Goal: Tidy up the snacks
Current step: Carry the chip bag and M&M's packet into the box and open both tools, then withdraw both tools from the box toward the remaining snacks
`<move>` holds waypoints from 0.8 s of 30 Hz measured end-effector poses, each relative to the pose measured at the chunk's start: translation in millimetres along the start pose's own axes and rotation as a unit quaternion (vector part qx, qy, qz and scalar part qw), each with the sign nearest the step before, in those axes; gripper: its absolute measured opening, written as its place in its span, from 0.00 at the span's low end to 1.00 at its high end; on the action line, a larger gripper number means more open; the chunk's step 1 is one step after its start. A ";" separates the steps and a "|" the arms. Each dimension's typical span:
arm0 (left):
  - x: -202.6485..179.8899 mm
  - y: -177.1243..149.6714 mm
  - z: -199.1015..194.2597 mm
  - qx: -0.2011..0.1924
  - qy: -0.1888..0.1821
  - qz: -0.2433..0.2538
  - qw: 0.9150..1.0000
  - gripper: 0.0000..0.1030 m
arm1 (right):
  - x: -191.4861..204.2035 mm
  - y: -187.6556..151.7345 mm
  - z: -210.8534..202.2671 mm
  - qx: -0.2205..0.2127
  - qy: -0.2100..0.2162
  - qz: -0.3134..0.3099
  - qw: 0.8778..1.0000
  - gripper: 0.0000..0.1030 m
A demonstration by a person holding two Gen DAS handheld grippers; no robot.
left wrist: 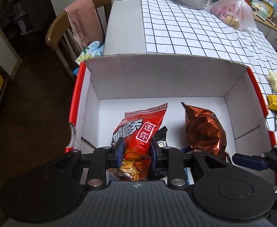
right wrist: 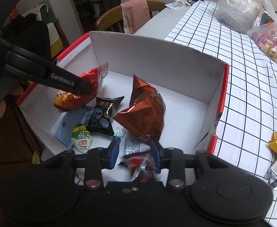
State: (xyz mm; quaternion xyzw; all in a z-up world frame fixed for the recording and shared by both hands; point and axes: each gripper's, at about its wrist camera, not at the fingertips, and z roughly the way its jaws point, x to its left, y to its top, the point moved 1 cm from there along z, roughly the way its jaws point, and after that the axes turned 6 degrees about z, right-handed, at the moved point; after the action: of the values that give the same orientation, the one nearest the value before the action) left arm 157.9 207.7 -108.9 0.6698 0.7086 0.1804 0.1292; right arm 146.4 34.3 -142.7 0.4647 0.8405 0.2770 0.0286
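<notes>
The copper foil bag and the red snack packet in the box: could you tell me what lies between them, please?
In the right wrist view, a black snack packet lies on the box floor between the copper foil bag and the red snack packet.

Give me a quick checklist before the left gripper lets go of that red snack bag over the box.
1. Left gripper shut on the red snack bag: ok.
2. Bag is over the inside of the box, not its rim: ok.
3. Bare box floor beyond the bag for it to land: ok.
4. Copper foil bag clear of the drop spot: ok, it lies beside.
5. Right gripper out of the way: ok, at the box's near right.
6. Right gripper free of the small red wrapper: cannot tell.
</notes>
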 end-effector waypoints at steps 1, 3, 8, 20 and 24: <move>0.0 -0.7 -0.6 0.000 -0.004 0.000 1.000 0.28 | -0.7 0.5 -1.5 -0.002 0.002 0.001 1.000 0.38; 0.1 -1.8 -2.9 -0.002 -0.009 -0.001 1.000 0.29 | -2.1 0.1 -6.7 -0.007 0.004 0.007 1.000 0.45; -1.0 -8.3 -15.2 -0.016 -0.028 -0.005 0.999 0.48 | -6.6 -0.4 -25.7 -0.027 0.014 0.019 0.999 0.52; -17.9 -22.7 -66.2 -0.086 -0.055 0.002 0.995 0.62 | -10.9 -4.3 -82.9 -0.094 0.030 0.032 0.995 0.78; -27.2 -24.1 -83.2 -0.109 -0.061 0.008 0.992 0.66 | -15.6 -6.2 -100.1 -0.113 0.030 0.036 0.993 0.84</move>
State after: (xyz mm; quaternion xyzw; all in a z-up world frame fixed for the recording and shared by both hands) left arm 102.6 172.8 -45.9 0.6672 0.6701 0.2161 0.2433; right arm 119.9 -24.7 -64.4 0.4798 0.7872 0.3847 0.0460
